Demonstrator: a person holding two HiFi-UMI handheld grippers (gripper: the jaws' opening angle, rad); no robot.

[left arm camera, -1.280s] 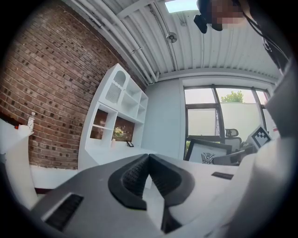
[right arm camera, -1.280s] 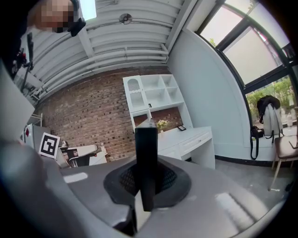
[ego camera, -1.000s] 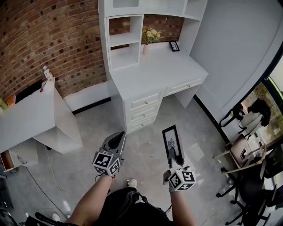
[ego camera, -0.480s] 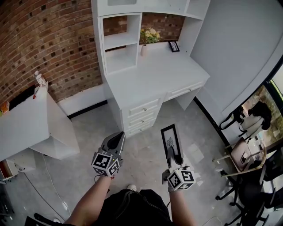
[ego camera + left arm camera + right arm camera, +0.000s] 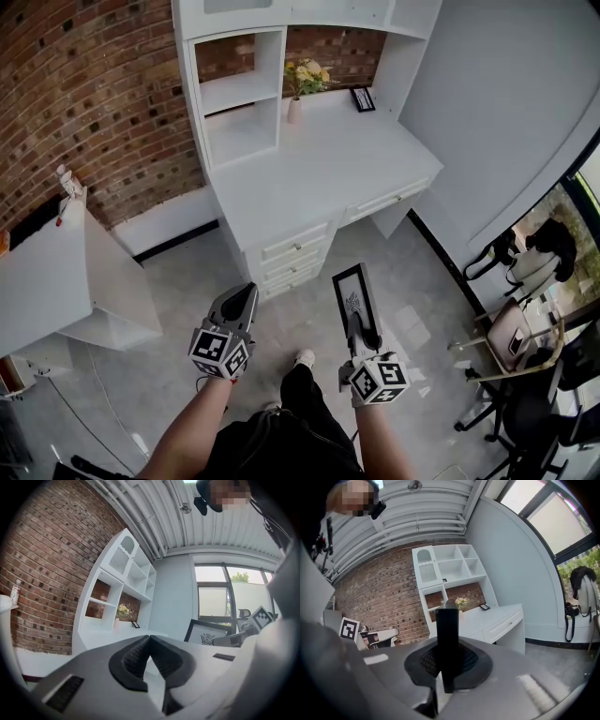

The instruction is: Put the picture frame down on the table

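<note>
Your picture frame (image 5: 357,298) is in the air above the grey floor (image 5: 187,272), short of the white desk (image 5: 309,178) and not touching it. Its near end is clamped in your right gripper (image 5: 361,326). From the head view it is a black-rimmed frame with a white mat and a small dark print, and it sticks out ahead of the jaws toward the desk. In the right gripper view you see the picture frame (image 5: 447,630) edge-on, as a black bar rising between the two pads, which press on it from both sides.

Your left gripper (image 5: 247,291) is level with the right one and well apart from the frame. In the left gripper view its jaws meet at the tips (image 5: 150,637) with nothing between them, and the frame (image 5: 206,632) shows off to the right.

The desk has a stack of drawers (image 5: 292,253) facing you. At the back of the desktop stand a vase (image 5: 294,110) of yellow flowers (image 5: 307,74) and, further right, a small framed picture (image 5: 363,97). A brick wall (image 5: 94,94) runs behind. A low white cabinet (image 5: 56,281) stands to your left and chairs (image 5: 525,347) to your right.
</note>
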